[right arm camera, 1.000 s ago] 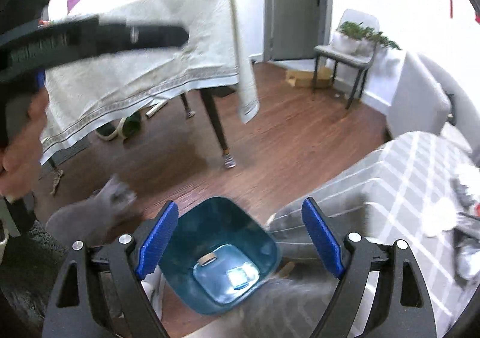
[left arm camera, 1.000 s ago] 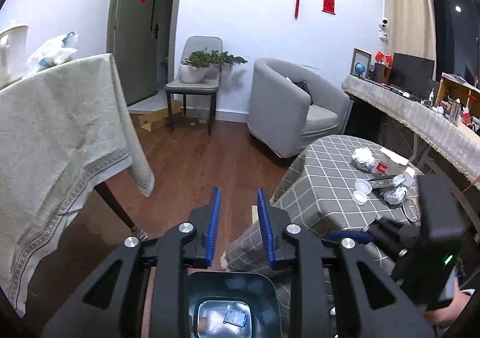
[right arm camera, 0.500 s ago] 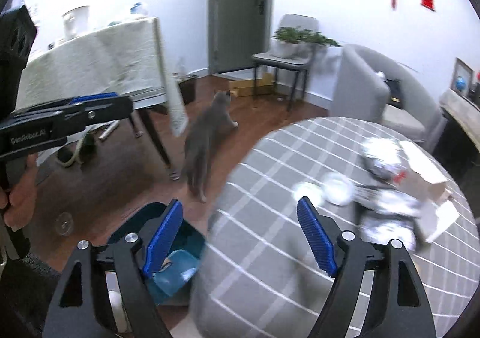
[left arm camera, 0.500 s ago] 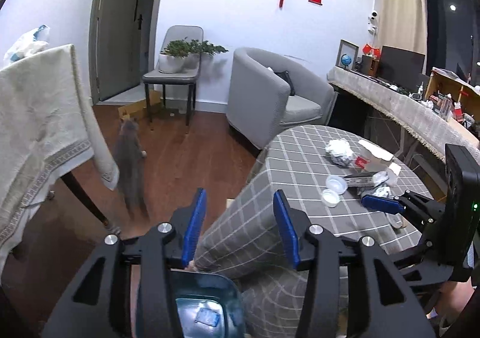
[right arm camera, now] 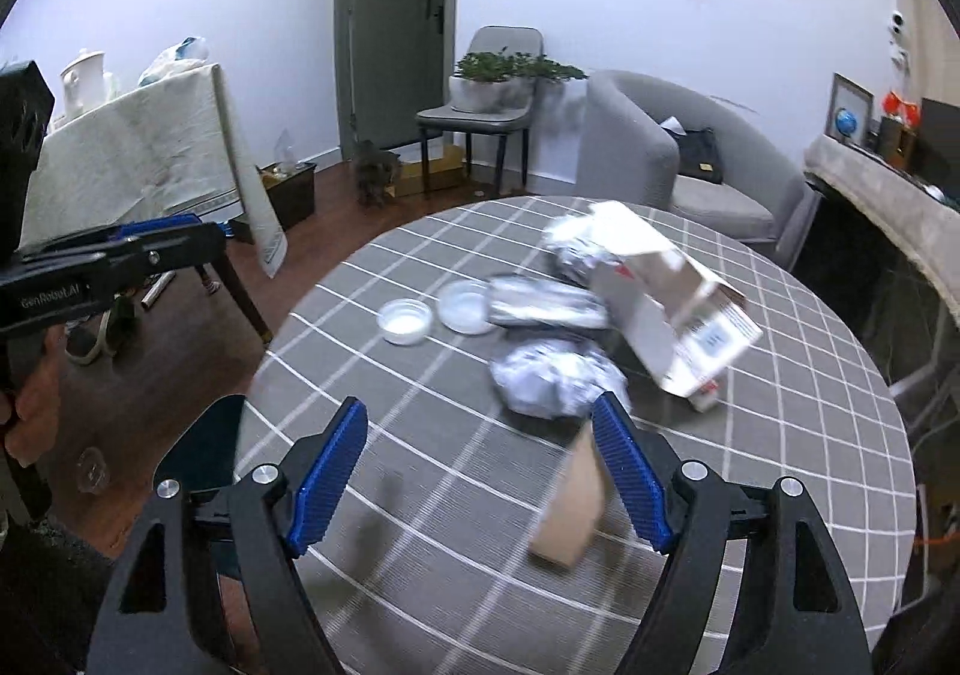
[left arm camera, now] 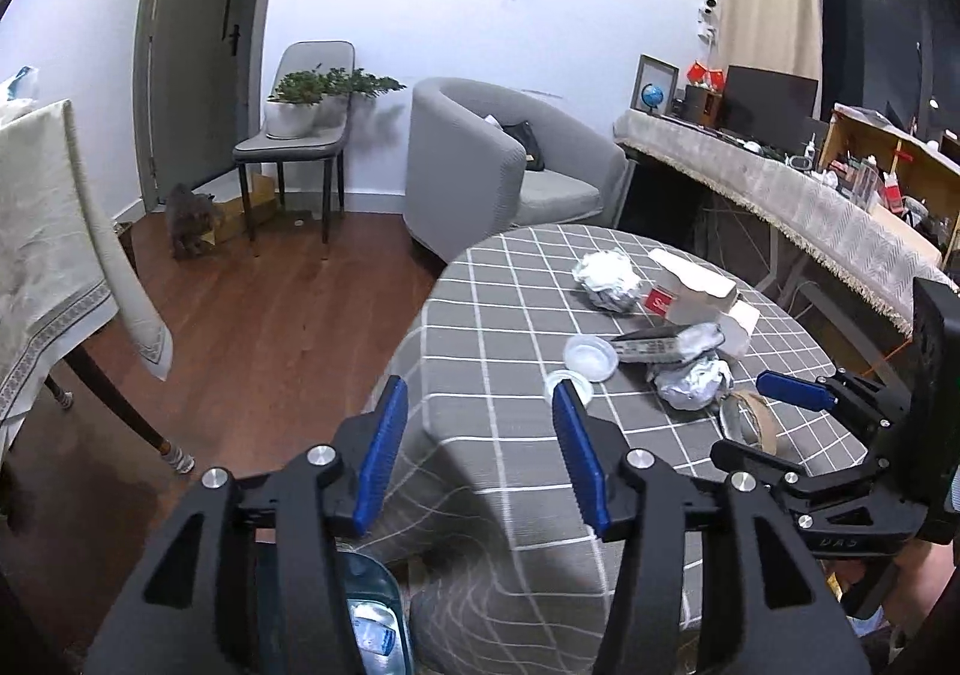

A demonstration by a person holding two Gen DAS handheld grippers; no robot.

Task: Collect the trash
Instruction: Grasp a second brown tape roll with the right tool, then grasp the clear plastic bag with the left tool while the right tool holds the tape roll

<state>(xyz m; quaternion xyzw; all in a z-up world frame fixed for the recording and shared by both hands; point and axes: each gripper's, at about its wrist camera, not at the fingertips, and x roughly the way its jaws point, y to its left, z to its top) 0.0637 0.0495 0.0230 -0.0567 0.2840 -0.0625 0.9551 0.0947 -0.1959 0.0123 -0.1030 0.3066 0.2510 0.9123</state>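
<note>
Round table (right arm camera: 420, 495), checked cloth, bearing near its middle a white carton (right arm camera: 666, 303), foil wads (right arm camera: 555, 378) and two lids (right arm camera: 405, 320); bin (left arm camera: 366, 615) at its foot; right gripper (right arm camera: 480, 471) wide, empty; left gripper (left arm camera: 474, 435) half-open, just widening, empty; advise squeezing nearest wad squarely

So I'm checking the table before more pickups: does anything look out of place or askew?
Yes. The white carton lies tipped among crumpled foil balls on the round table, and a brown tape roll sits on its edge. A cat is by the door.
</note>
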